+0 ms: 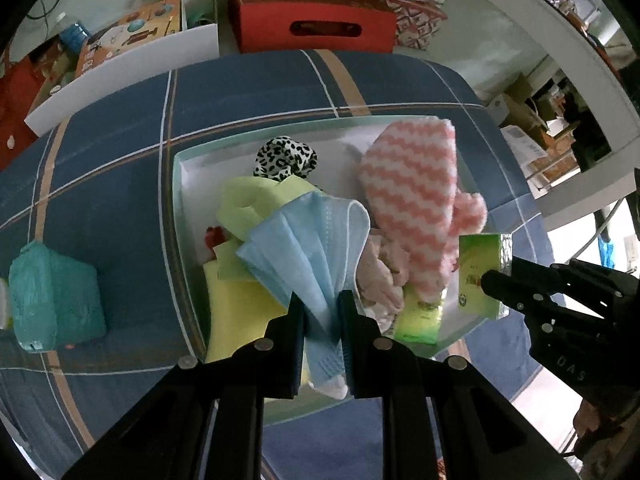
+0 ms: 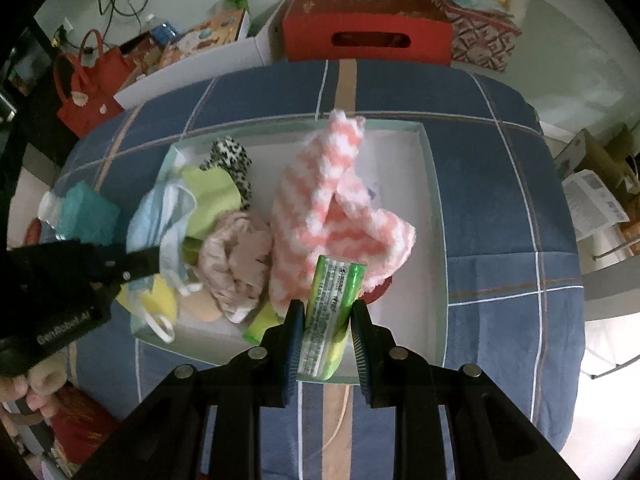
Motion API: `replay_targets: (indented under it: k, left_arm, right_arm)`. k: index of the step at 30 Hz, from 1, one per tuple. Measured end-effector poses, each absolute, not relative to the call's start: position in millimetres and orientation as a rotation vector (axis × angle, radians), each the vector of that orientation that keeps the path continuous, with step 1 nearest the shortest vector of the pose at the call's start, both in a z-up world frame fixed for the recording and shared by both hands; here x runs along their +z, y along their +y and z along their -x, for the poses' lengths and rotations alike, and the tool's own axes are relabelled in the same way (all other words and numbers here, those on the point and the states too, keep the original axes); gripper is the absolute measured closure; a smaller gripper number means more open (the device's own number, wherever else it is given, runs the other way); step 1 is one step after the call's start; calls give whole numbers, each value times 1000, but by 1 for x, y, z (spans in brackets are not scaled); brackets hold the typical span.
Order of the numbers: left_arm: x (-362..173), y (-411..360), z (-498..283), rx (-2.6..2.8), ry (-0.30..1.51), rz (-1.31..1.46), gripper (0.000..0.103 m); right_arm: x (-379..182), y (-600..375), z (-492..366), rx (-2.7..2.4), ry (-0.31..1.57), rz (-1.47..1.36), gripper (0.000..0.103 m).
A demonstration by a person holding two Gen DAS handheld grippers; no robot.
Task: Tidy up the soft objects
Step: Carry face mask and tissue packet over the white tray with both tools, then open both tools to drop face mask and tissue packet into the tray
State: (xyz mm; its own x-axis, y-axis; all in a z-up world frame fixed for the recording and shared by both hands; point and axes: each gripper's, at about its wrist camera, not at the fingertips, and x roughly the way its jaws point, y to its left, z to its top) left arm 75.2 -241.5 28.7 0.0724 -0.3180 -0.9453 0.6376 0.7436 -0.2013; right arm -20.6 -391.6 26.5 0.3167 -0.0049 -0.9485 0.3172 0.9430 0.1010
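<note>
A pale green tray [image 1: 180,184] sits on a blue plaid cloth and holds soft items: a pink-and-white zigzag cloth [image 1: 412,200], a leopard-print scrunchie [image 1: 286,158], yellow-green cloths [image 1: 244,208] and a beige cloth [image 1: 376,272]. My left gripper [image 1: 322,312] is shut on a light blue face mask [image 1: 312,240] above the tray's near left part. My right gripper [image 2: 326,320] is shut on a green tissue pack [image 2: 330,308] above the tray's near edge [image 2: 438,240]; the pack also shows in the left wrist view [image 1: 480,276]. The mask [image 2: 160,220] and left gripper [image 2: 148,260] show at left in the right wrist view.
A teal packet [image 1: 52,292] lies on the cloth left of the tray. A second green tissue pack [image 1: 418,320] lies in the tray's near corner. Behind the table stand a red box [image 1: 312,20], a white box [image 1: 120,68] and a red bag [image 2: 88,92].
</note>
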Motion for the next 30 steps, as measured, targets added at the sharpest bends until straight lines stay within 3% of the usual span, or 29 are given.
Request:
replay_targets:
  k: [11, 14, 16, 20, 24, 26, 28, 30]
  left_arm:
    - [1, -237, -84, -712, 1365, -248, 86]
    - [1, -238, -84, -720, 1373, -234, 77]
    - [4, -236, -82, -722, 1365, -240, 63]
    - [14, -233, -76, -727, 1345, -251, 59]
    - [27, -225, -73, -721, 1326, -247, 57]
    - [33, -219, -73, -713, 1317, -238, 55]
    - [38, -212, -73, -699, 1305, -231, 22]
    - [45, -202, -72, -695, 1286, -210, 18]
  right_arm:
    - [10, -403, 19, -216, 1237, -318, 77]
    - [12, -405, 20, -220, 1235, -322, 76]
    - [13, -405, 21, -227, 1233, -323, 75]
    - [16, -406, 21, -246, 1236, -333, 75]
    - [23, -409, 23, -272, 1241, -337, 66]
    - [27, -409, 24, -286, 1244, -335, 56]
    - [32, -407, 26, -299, 1241, -333, 49]
    - [36, -404, 29, -309, 1238, -335, 49]
